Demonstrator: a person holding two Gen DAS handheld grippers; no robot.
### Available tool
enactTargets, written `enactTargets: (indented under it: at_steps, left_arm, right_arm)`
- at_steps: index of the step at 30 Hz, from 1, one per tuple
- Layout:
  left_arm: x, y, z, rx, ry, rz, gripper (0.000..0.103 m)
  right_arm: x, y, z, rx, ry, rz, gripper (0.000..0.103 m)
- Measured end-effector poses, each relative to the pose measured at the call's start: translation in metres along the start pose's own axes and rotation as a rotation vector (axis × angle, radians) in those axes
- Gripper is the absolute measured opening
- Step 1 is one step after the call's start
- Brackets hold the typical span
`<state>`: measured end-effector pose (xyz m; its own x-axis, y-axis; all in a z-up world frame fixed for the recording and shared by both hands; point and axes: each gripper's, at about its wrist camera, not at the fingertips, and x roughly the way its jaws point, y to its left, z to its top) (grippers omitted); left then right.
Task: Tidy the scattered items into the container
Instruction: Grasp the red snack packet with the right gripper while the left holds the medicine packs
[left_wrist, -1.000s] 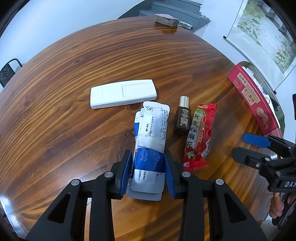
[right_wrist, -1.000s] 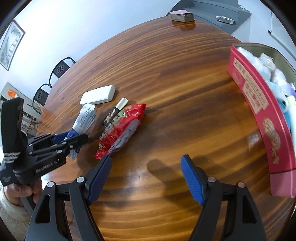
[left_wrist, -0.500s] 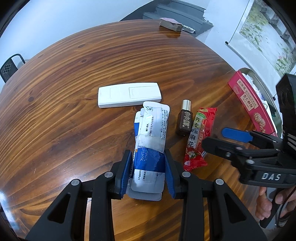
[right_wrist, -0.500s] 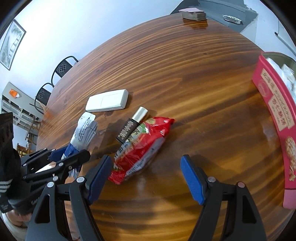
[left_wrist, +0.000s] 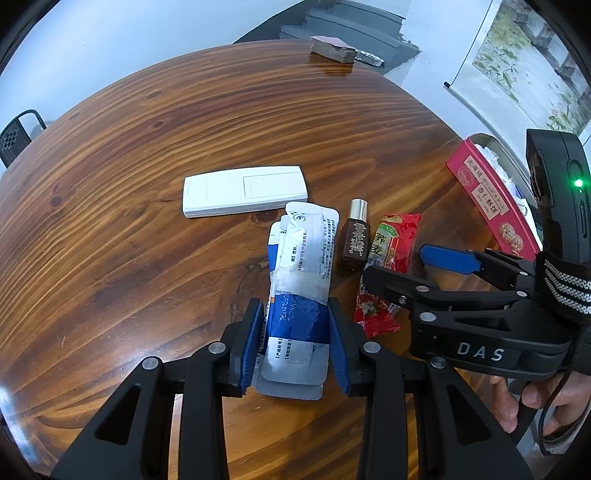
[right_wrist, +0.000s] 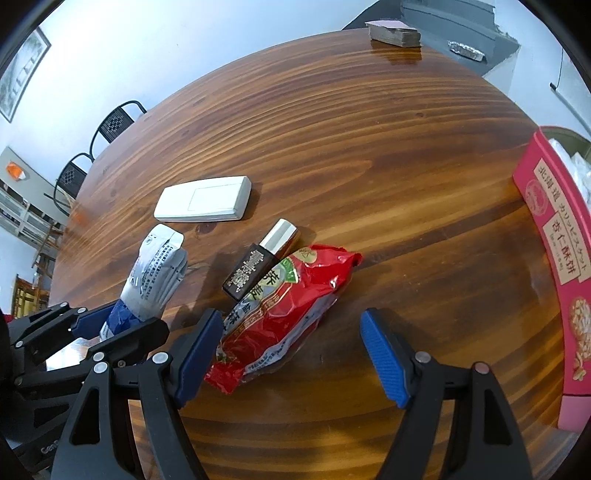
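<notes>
- Left gripper (left_wrist: 295, 334): fingers closed on one taped bundle of sachets (left_wrist: 301, 273), its far end over the counter (left_wrist: 184, 122).
- Right gripper (right_wrist: 291, 362): fingers wide apart, nothing gripped; one red snack packet (right_wrist: 284, 314) lies between them.
- One bottle (right_wrist: 258, 266) touches the packet; one remote (right_wrist: 203, 199) lies beyond.
- One red box (right_wrist: 554, 236) is seen at the right edge.
</notes>
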<state>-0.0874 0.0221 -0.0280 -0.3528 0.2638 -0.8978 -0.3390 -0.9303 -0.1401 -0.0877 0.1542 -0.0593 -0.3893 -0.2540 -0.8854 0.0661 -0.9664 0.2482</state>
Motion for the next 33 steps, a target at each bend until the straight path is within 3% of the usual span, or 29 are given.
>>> enactTargets:
  at_steps: [25, 33]
  left_arm:
    - [0.004, 0.001, -0.001, -0.015, 0.014, 0.005, 0.037]
    - [0.005, -0.004, -0.001, -0.006, 0.02, 0.006, 0.037]
  right_arm:
    - [0.005, -0.008, 0.0, -0.105, -0.028, -0.242, 0.082]
    - [0.003, -0.021, 0.002, -0.087, -0.047, -0.261, 0.082]
